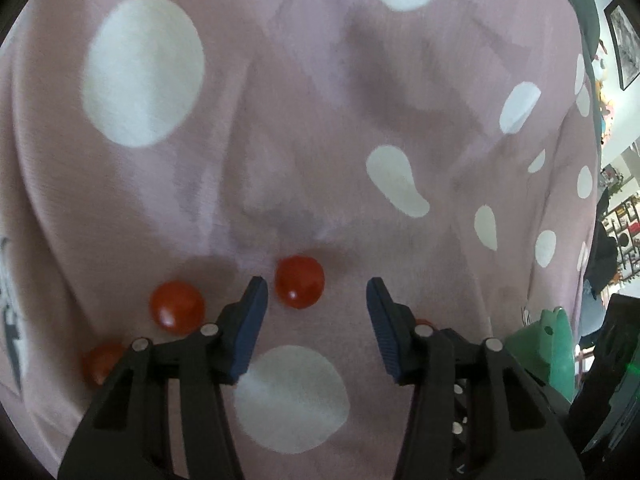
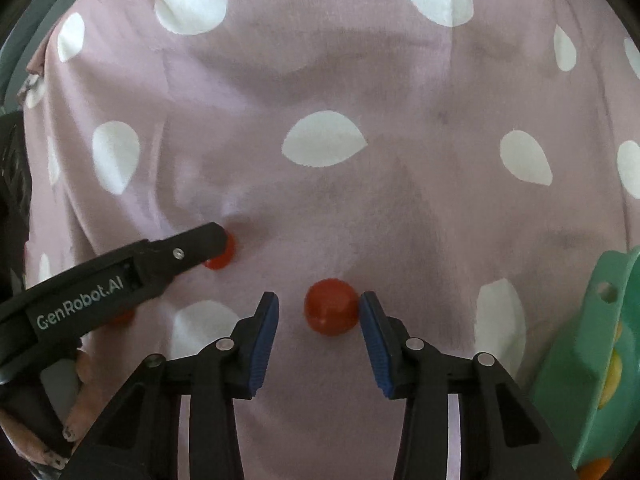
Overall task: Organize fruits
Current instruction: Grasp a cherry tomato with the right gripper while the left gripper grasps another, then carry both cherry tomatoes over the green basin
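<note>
Two grippers hang low over a pink cloth (image 1: 304,128) with big white dots, each pointing steeply down at small red fruits.

On the left gripper (image 1: 317,289) the blue pads stand partly apart, with nothing pressed between them. A red tomato (image 1: 299,281) lies on the cloth in the gap near the tips, just beside the left-hand pad; whether it touches that pad I cannot tell, and it sits well clear of the other. Outside the left-hand finger lies a second tomato (image 1: 177,306), and a third one (image 1: 101,363) sits lower still, half hidden behind the gripper's black frame. A small sliver of red (image 1: 423,323) peeks out behind the right-hand finger.

On the right gripper (image 2: 319,305) the jaws stand at a middling width. A red fruit (image 2: 330,306) rests on the cloth between the tips, against the right-hand pad or very near it, with a clear gap to the left-hand pad (image 2: 267,320), so it is not squeezed.

From the right wrist view the other gripper reaches in from the left edge, its black finger covering part of a tomato, and a person's hand (image 2: 76,396) grips its handle.

A green plastic tray (image 2: 588,364) stands at the right edge of the cloth, with yellow and orange pieces showing inside it.
</note>
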